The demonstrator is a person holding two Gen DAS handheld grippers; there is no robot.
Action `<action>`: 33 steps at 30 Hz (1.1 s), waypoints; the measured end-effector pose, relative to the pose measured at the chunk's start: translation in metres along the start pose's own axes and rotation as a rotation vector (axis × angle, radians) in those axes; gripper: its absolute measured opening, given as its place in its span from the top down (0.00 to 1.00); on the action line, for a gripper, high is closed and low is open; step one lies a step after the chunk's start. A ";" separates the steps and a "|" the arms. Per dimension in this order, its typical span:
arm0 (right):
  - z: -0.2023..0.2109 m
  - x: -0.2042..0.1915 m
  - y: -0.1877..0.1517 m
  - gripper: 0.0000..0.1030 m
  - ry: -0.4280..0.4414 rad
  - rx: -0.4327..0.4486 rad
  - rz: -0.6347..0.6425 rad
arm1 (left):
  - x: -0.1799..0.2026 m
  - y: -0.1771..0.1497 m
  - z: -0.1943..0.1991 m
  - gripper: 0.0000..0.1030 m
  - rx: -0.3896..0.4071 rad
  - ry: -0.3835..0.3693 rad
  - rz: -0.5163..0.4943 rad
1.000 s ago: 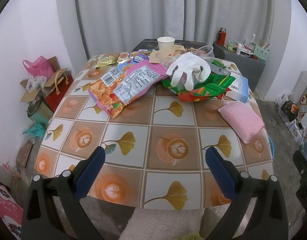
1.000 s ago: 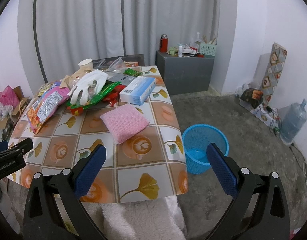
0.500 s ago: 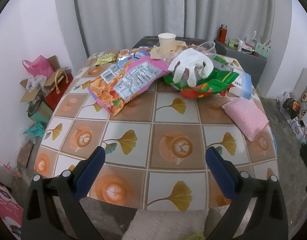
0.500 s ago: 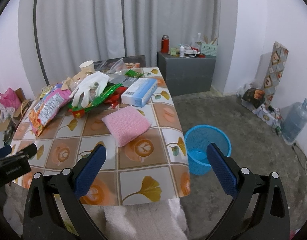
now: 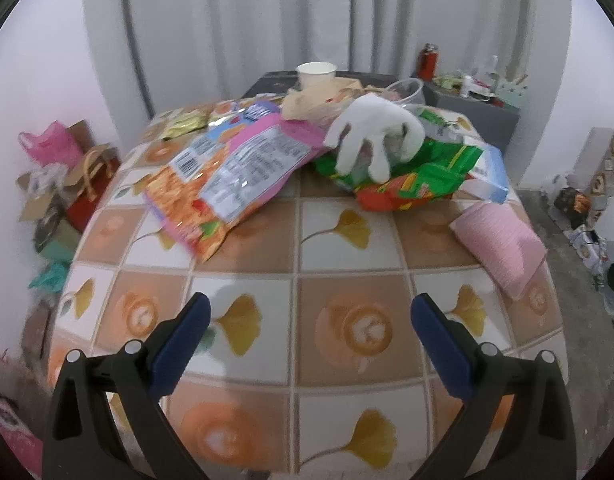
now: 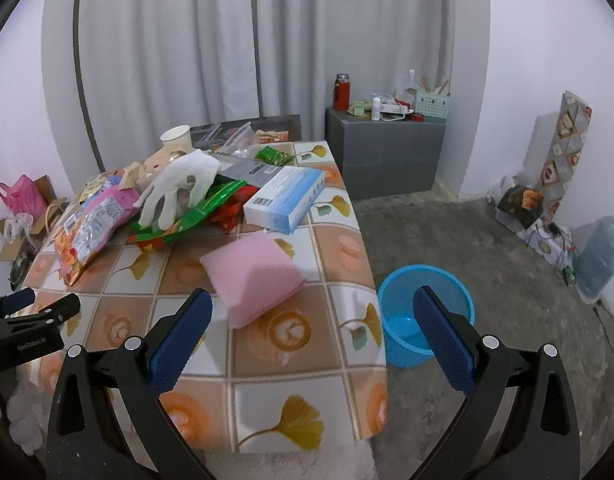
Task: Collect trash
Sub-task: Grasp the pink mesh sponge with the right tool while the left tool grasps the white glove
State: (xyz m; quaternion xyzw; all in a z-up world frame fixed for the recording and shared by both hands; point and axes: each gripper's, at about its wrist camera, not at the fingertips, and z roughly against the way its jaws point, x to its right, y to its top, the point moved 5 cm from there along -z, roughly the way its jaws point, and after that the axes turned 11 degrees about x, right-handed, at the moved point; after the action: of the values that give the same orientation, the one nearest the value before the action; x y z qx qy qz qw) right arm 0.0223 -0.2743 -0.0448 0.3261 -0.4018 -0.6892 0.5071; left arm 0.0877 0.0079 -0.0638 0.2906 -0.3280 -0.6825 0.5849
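Observation:
A pile of trash lies on the far half of the patterned table (image 5: 347, 280): a pink and orange snack bag (image 5: 231, 168), a green and red wrapper (image 5: 419, 176), a white glove (image 5: 375, 136), a paper cup (image 5: 315, 74) and a blue and white box (image 6: 285, 198). A pink sponge (image 6: 253, 276) lies near the right edge. A blue bin (image 6: 425, 312) stands on the floor right of the table. My left gripper (image 5: 311, 332) is open and empty over the near table. My right gripper (image 6: 313, 328) is open and empty over the table's right front part.
The left gripper shows at the left edge of the right wrist view (image 6: 23, 324). A grey cabinet (image 6: 387, 152) with small items stands at the back right. Bags and boxes (image 5: 55, 168) lie on the floor left of the table. A water jug (image 6: 599, 256) stands far right.
Both grippers have moved forward and lower toward the table; the trash pile and the sponge appear nearer. Nothing was grasped.

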 end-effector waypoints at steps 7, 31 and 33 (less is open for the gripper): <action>-0.032 0.007 0.012 0.07 0.112 -0.087 -0.084 | 0.010 0.025 -0.013 0.04 0.083 -0.166 0.033; -0.113 -0.027 0.009 0.10 0.395 -0.315 -0.031 | 0.048 0.153 -0.139 0.23 0.014 -0.244 -0.037; -0.118 -0.033 0.006 0.10 0.408 -0.328 0.001 | 0.055 0.149 -0.159 0.23 -0.028 -0.206 -0.104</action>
State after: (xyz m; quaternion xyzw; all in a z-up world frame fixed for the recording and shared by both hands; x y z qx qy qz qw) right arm 0.1352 -0.2700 -0.0932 0.3715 -0.1742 -0.6650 0.6241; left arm 0.2941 -0.0788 -0.0449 0.2272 -0.3613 -0.7429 0.5157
